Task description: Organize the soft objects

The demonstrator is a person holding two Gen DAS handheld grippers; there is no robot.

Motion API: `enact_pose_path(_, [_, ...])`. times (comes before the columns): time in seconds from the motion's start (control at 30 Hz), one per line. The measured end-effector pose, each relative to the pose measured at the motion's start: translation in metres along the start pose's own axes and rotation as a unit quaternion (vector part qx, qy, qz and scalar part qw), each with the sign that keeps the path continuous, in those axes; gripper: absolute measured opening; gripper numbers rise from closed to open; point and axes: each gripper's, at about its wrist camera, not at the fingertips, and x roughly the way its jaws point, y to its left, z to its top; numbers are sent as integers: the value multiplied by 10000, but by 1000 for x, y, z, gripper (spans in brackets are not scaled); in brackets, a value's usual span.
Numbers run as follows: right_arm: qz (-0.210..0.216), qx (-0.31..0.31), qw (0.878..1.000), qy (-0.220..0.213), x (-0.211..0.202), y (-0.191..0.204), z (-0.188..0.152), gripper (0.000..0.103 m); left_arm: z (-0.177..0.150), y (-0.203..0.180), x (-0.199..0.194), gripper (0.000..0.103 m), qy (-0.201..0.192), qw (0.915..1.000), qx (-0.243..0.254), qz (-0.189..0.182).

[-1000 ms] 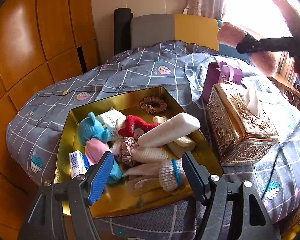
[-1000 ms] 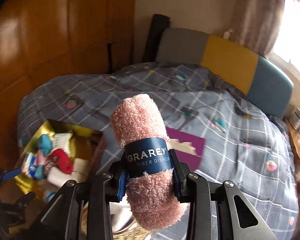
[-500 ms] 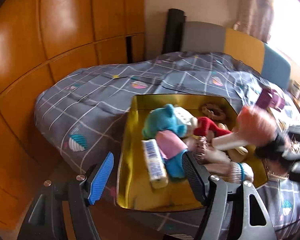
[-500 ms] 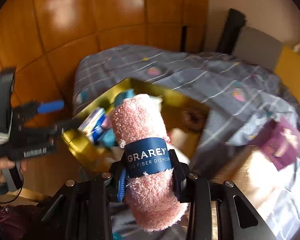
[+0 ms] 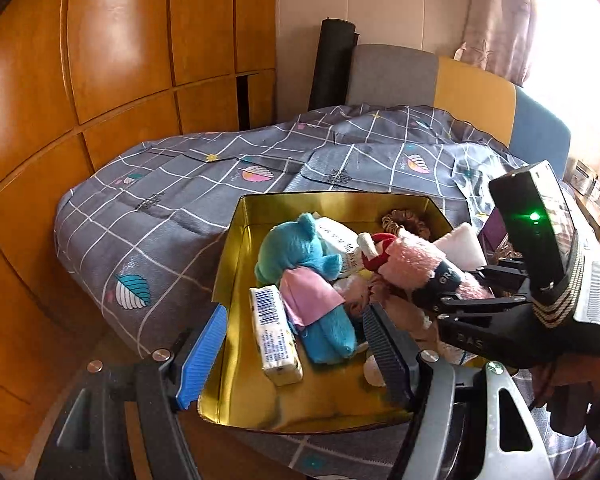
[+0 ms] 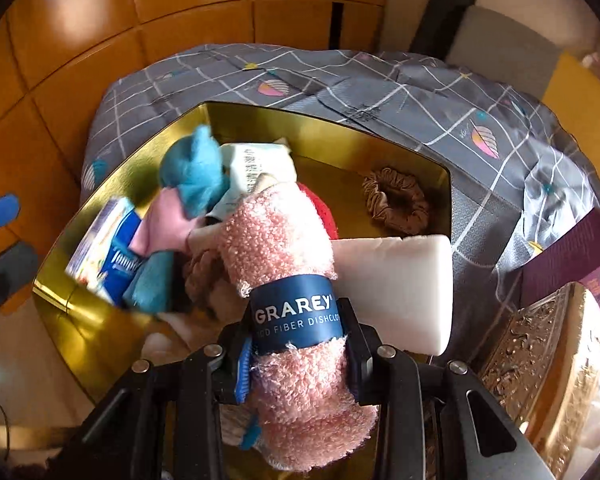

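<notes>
Right wrist view: the right gripper (image 6: 296, 354) pinches the pink rolled dishcloth (image 6: 284, 248), which has dropped from above the bed to just over the gold tin (image 6: 340, 140). Release looks close. The left gripper (image 5: 296, 356) stays spread, empty.

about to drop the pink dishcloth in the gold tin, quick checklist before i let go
1. Grip: right claw clamped on the pink dishcloth roll at its blue band: ok.
2. Position: roll's far end lies over the gold tin and its pile: ok.
3. Landing spot: crowded with the blue plush and white sponge block; bare floor only at the near corner: not ok.
4. Left claw open, empty, straddling the tin's near wall: ok.
5. Roll touching the pile: cannot tell.
6. Brown scrunchie apart from the drop: ok.
</notes>
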Motion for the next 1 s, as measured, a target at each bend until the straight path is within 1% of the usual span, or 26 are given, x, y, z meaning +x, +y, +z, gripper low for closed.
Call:
enact_pose_path(0.17, [-64,-36,10000,-12,1,4,-6,37,0,-4,0,72,17,10000,10,14])
enact_pose_path(0.33, [-147,-108,9996,-215,-11,8,-15,40,1,-9,-3,72,-9,10000,44,66])
enact_pose_path(0.37, [-180,-113,9994,-267,-14,9,-16,42,1,-9,-4,72,-21,10000,42,70])
enact_pose_path(0.43, [-221,-69,9992,-336,-19,9,-19,50,1,-11,-7,72,-54,10000,45,50])
enact_pose_path(0.5, [-297,2,9984,-486,-28,7,-21,63,2,-13,-10,72,-100,9999,52,75])
enact_pose_path(0.63, [-428,140,9958,-794,-52,5,-27,72,4,-18,-16,72,-210,9997,56,100])
enact_pose_path(0.77, [-829,407,9885,-1202,-79,1,-36,84,6,-24,-23,72,-279,9996,32,103])
enact_pose_path(0.8, [-924,503,9861,-1288,-85,0,-38,86,6,-26,-24,73,-292,9995,36,109])
enact_pose_path(0.87, [-1064,695,9813,-1443,-96,-3,-45,87,7,-29,-26,77,-321,9995,4,70])
enact_pose_path(0.9, [-1132,781,9790,-1506,-101,-3,-48,87,7,-32,-28,78,-356,9993,2,71])
enact_pose_path(1.0, [-1264,998,9734,-1627,-111,-8,-56,89,7,-40,-31,79,-407,9989,51,205])
